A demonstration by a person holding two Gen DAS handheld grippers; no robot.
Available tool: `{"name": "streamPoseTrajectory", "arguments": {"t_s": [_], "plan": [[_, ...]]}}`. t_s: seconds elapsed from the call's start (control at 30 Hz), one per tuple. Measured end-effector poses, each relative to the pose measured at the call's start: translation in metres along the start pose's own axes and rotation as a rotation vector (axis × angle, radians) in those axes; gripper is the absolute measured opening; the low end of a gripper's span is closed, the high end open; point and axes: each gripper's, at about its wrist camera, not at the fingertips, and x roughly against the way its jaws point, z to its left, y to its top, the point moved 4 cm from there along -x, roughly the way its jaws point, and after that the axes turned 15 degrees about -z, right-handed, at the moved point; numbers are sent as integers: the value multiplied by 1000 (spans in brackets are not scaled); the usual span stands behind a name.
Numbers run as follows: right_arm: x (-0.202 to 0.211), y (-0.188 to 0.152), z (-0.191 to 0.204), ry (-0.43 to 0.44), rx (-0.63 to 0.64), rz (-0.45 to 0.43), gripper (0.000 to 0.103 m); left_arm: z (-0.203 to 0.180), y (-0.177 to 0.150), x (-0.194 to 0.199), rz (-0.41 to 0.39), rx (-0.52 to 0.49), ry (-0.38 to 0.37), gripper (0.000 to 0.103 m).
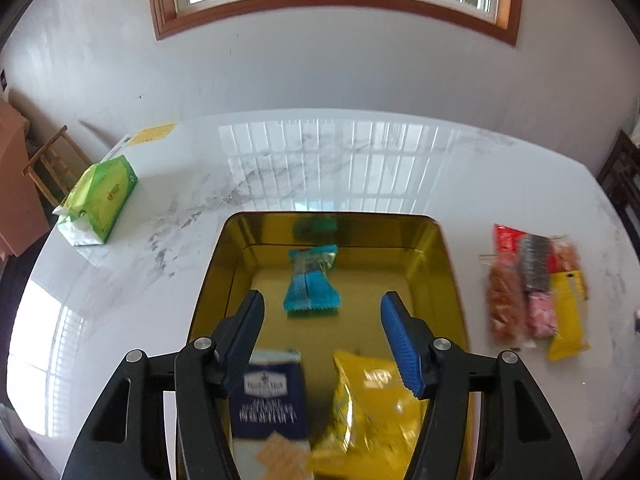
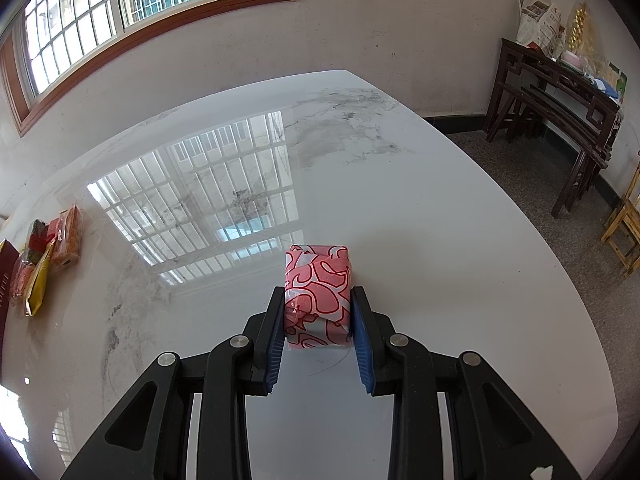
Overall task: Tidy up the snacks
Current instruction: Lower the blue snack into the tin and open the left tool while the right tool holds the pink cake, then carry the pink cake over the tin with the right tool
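A gold metal tin [image 1: 224,264] sits on the white marble table. Inside it lie a teal snack packet [image 1: 310,284], a dark blue cracker box [image 1: 270,396] and a yellow bag [image 1: 372,400]. My left gripper [image 1: 324,308] hangs open above the tin, nothing between its blue pads. A pile of loose snack packets [image 1: 536,292] lies right of the tin; the same pile of snack packets [image 2: 44,256] shows at the left in the right wrist view. My right gripper [image 2: 318,312] is shut on a pink and white patterned packet [image 2: 318,284] resting on the table.
A green tissue pack [image 1: 100,204] lies near the table's far left corner, with a yellow sheet [image 1: 154,133] beyond it. A dark wooden side table [image 2: 560,92] and wooden chair [image 2: 624,232] stand on the floor past the table's right edge.
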Motion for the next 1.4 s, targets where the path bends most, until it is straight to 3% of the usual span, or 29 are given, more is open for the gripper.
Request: {"name": "streamPoseTrajectory", "arguments": {"t_s": [0.4,0.83,1.07,1.4], "plan": [[8,-6,9,12,35,-2,27,12,-35,91,-78,57,-19,63],[21,-17,55,93,53,11,27,29,-81,132,-73,60,12,64],[42,-13,120,211,102,-1,27,45,-117,134,-30,111,14,65],[109,11,282,522,229,-70,27,65,-158,122,39,214,-4,65]]}}
